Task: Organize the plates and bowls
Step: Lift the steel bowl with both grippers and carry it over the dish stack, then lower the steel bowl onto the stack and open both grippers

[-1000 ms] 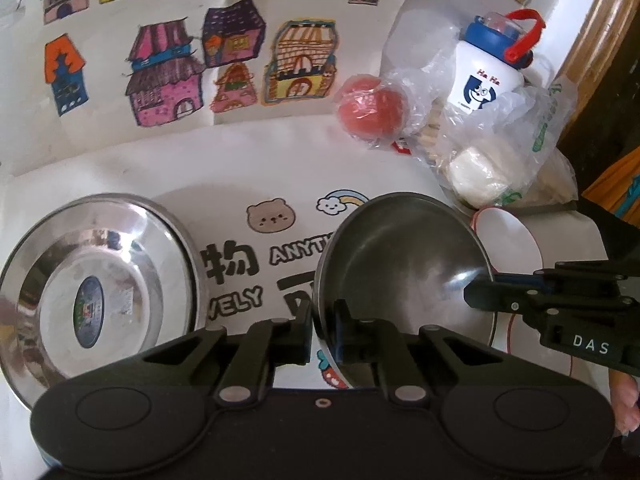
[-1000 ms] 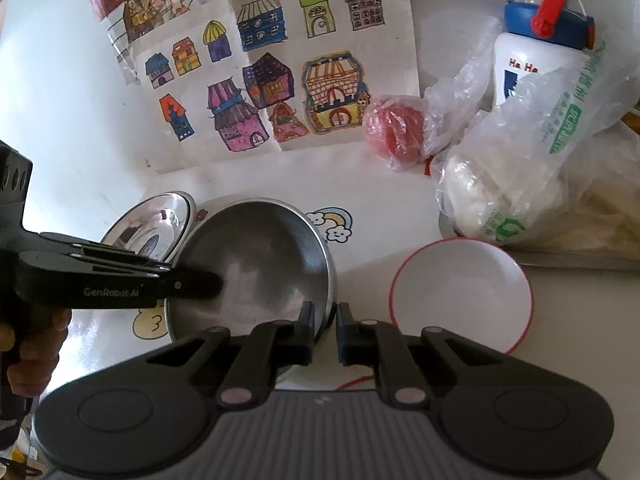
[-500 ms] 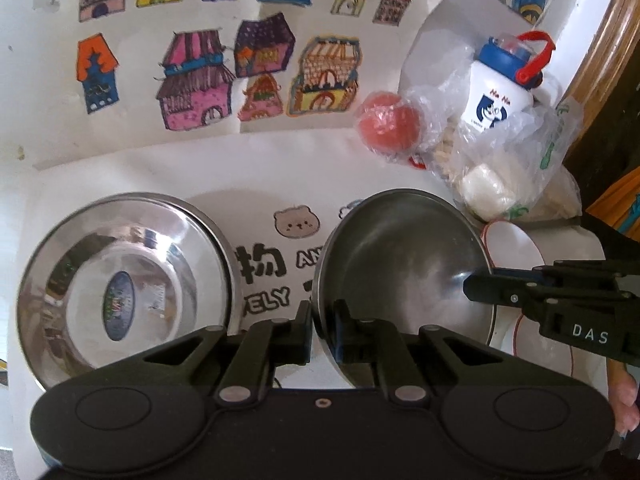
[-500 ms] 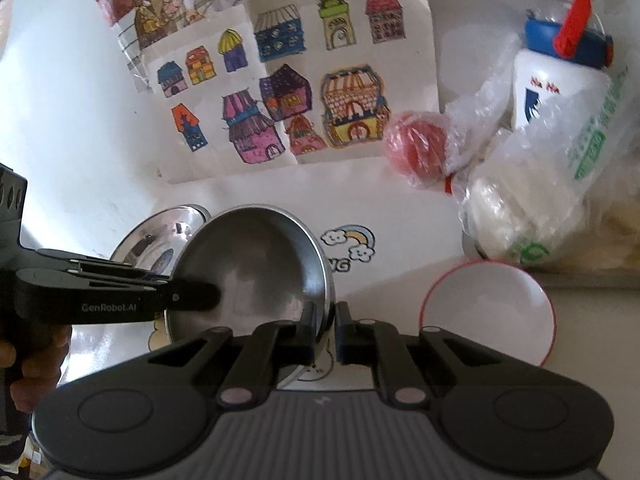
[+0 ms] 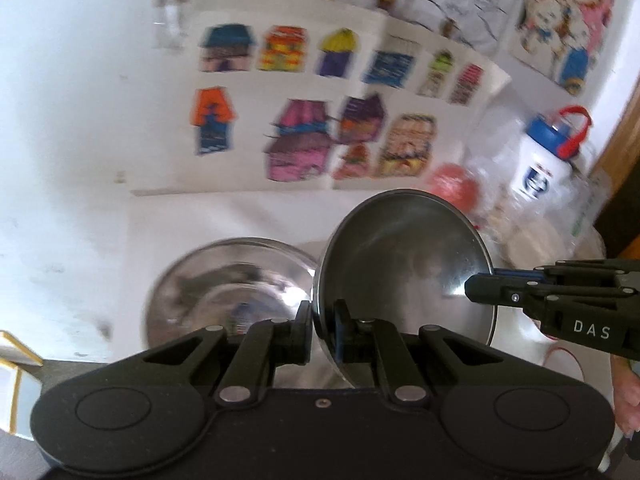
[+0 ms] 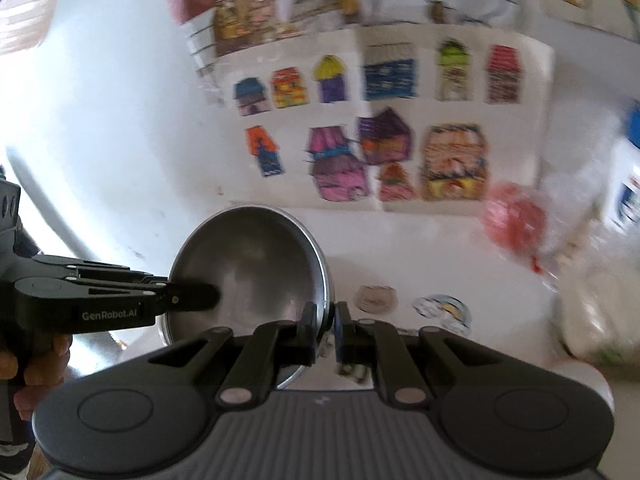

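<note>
A steel bowl (image 5: 400,264) hangs tilted above the table, gripped from both sides. My left gripper (image 5: 322,320) is shut on its left rim. My right gripper (image 5: 478,286) is clamped on the opposite rim. The right wrist view shows the same bowl (image 6: 248,264) with my right gripper (image 6: 325,320) shut on its near edge and the left gripper (image 6: 208,294) reaching in from the left. A second, wider steel plate (image 5: 224,280) lies on the table below and left of the held bowl, partly covered by it. A white red-rimmed bowl (image 5: 560,356) peeks out under the right gripper.
A red fruit in plastic wrap (image 5: 452,190), a white bottle with a blue lid (image 5: 548,160) and filled plastic bags (image 6: 592,312) crowd the right side. A sheet of coloured house drawings (image 5: 320,140) covers the back. The table's edge and a framed item (image 5: 16,364) show at the lower left.
Both grippers have lifted the steel bowl and carried it left. It now overlaps the steel plate on the table, and the white bowl has slid almost out of view.
</note>
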The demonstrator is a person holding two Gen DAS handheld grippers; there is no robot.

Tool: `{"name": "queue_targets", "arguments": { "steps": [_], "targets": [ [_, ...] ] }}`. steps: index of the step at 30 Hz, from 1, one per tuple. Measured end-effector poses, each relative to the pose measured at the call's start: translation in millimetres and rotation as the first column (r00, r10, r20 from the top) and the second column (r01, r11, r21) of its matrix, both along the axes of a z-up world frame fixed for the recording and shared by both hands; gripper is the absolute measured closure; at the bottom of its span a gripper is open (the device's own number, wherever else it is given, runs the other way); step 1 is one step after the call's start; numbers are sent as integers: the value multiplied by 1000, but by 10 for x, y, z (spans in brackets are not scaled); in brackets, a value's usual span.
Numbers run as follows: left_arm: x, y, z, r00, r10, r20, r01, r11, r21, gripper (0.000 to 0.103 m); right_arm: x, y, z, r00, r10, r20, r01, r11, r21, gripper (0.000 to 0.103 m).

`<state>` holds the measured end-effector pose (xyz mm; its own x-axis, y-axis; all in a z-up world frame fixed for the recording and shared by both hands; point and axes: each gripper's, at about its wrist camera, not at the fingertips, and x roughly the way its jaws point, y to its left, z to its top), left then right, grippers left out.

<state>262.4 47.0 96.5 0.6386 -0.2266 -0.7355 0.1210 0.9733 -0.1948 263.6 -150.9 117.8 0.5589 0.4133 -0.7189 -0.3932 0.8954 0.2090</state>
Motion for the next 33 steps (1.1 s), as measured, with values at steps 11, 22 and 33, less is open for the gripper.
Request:
{"name": "queue_targets", "arguments": {
  "steps": [11,22,33],
  "targets": [
    [-3,539,-31,994,106,-33,-106,994,27,92,228,658,-120,994,102,-44,-103,994,-21,93],
    [192,784,-337,984,123,-129,-124,992,1,91,464,924,-350,985,119,-128,-129,989,-74,93],
    [317,831,-422,980,116,-161,-120,993,-16,90,540,953,-354,982,117,-148,-132,987,-94,92]
  ]
}}
